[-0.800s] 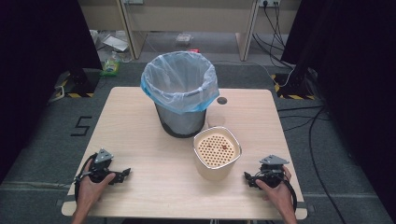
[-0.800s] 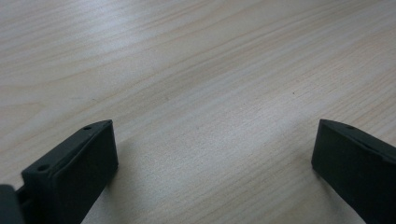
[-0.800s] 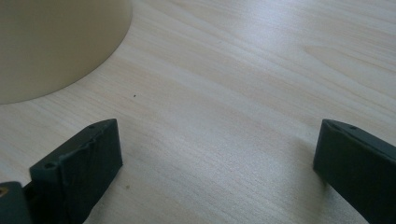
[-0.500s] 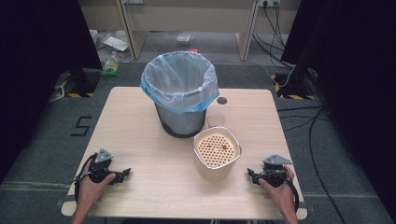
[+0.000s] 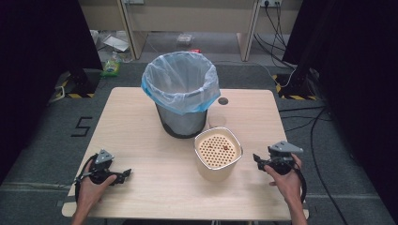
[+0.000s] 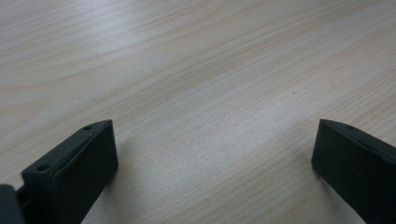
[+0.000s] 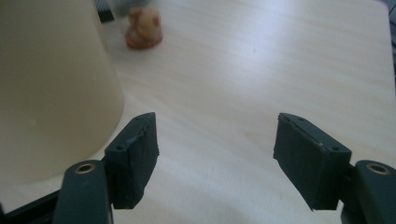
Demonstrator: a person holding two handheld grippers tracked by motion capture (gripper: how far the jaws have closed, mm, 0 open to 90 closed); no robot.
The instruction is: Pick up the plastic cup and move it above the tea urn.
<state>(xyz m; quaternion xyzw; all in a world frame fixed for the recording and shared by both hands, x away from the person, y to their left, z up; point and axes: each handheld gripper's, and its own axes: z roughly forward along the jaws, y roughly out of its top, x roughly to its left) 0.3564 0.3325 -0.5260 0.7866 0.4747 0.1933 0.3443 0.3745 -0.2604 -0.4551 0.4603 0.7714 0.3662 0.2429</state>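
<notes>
A cream container with a perforated insert stands at the table's middle front, and a small reddish bit lies on the insert. Behind it is a grey bin lined with a pale blue bag. My right gripper rests on the table just right of the container, open and empty. In the right gripper view, the container's cream wall sits by the left jaw of the right gripper. My left gripper lies at the front left, also open over bare wood.
A small reddish-beige lump lies on the wooden table beyond the container. A dark round hole is in the tabletop right of the bin. Cables and clutter lie on the floor past the far edge.
The right gripper has shifted slightly forward, closer to the cream container. The left gripper has stayed where it was.
</notes>
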